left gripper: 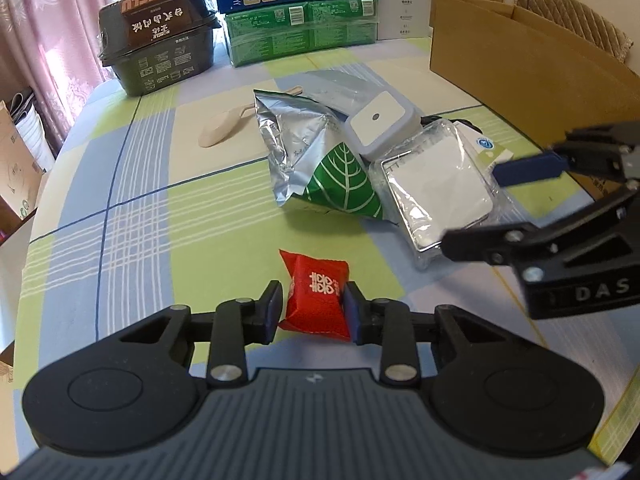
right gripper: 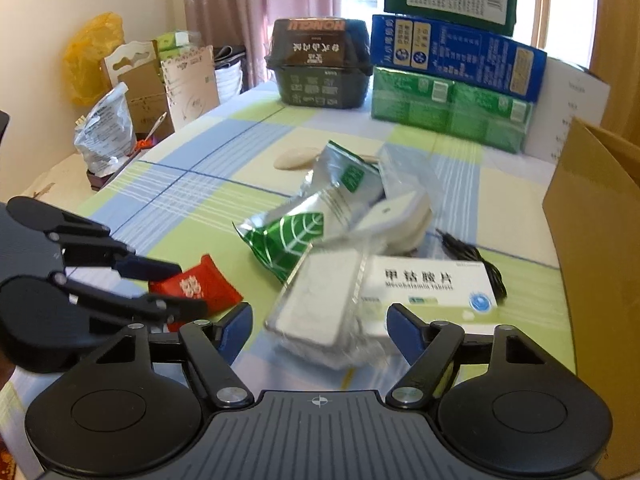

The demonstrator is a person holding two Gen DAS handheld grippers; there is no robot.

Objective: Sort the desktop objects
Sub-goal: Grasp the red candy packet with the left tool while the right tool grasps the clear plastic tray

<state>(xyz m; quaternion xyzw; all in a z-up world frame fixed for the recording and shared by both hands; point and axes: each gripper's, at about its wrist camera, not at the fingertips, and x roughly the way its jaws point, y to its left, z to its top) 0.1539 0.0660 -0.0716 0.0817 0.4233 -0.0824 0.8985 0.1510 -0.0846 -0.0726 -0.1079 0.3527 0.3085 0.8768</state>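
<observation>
Indoors, checked tablecloth (left gripper: 132, 184), pink curtains (right gripper: 256, 12), left gripper (left gripper: 312, 306) pinching red packet (left gripper: 316, 292), right gripper (right gripper: 320, 332) spread around wrapped tray (right gripper: 316, 300).

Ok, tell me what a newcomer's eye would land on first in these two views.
First, the red packet with white characters, squeezed between the pads of the left gripper near the table's front edge. Next, the silver foil bag with a green leaf print, mid-table, and right of it a white slab in clear wrap, which the open right gripper straddles. At the back stand stacked blue and green cartons.
</observation>
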